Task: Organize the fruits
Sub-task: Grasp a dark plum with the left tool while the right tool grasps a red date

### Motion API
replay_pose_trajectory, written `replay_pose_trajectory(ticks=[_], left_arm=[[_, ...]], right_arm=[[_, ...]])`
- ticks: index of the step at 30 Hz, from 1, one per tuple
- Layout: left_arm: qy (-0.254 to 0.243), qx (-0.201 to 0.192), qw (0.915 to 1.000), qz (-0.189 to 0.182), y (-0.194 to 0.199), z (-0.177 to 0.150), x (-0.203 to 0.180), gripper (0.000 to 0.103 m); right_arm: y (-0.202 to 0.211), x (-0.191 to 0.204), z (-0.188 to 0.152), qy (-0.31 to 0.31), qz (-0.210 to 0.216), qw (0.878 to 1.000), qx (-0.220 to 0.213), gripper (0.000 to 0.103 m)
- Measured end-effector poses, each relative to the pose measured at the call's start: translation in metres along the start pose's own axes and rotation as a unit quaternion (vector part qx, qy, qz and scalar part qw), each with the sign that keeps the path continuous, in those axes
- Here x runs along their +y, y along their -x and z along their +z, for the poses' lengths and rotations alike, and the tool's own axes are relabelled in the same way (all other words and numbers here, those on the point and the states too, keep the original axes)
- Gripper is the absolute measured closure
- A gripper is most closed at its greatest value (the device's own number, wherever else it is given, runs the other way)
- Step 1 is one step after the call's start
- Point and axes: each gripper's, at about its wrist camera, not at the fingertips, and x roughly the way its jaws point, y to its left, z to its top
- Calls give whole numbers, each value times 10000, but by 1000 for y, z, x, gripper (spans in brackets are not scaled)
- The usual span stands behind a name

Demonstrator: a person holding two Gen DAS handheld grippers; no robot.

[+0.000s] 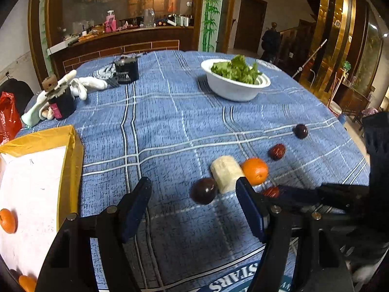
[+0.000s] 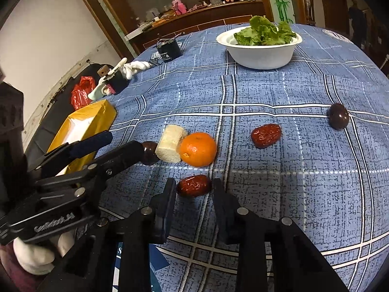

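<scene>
My right tool point(image 2: 193, 192) has its two fingers either side of a red date point(image 2: 193, 186) lying on the bench point(image 2: 304, 194). The jaws are narrowed to about the date's width, the pads right at its ends, but I cannot tell whether they are pressing yet. My left tool point(image 1: 192, 202) stands about half open and holds nothing; it points toward a dark plum point(image 1: 203, 190) that touches a pale peeled piece of fruit point(image 1: 227, 173), with an orange point(image 1: 255, 171) against that piece's other side. The yellow box point(image 1: 70, 150), where two oranges already lie, is off to my left.

My worries, as I judge them:
- The date is small, wrinkled and slick; a grip on its rounded ends could squirt it out across the cloth.
- My two tools are close together, so lifting right while reaching left could knock them together.
- The plum is round; a nudge from one finger could roll it away or shove the pale piece and orange.
- Carrying the date across to the box means passing over my left tool.
</scene>
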Motion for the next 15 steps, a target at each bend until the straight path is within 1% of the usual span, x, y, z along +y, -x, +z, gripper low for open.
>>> replay_pose_trajectory(ticks=[2, 3, 4, 6, 8, 11, 13, 15], left_arm=[[-35, 64, 10000, -40, 0, -4, 3, 47], [-45, 119, 9999, -76, -1, -6, 4, 58], [-41, 165, 9998, -94, -3, -7, 5, 66], [23, 257, 9996, -91, -7, -8, 9, 67], [32, 242, 9996, -131, -8, -6, 9, 67], [-91, 193, 9997, -114, -9, -4, 3, 67], [-172, 215, 9995, -150, -11, -4, -1, 64], [-276, 210, 9994, -87, -10, -5, -5, 64]], right_arm=[[4, -5, 0, -120, 29, 9999, -33, 70], [5, -7, 1, -171, 42, 9998, -37, 70], [6, -9, 1, -234, 70, 9997, -36, 70], [6, -11, 1, -321, 112, 9994, -7, 70], [4, -11, 1, -340, 111, 9994, 36, 70], [4, -9, 1, -316, 101, 9994, 36, 70], [3, -9, 1, -320, 103, 9994, 37, 70], [3, -8, 1, -321, 102, 9994, 31, 69]])
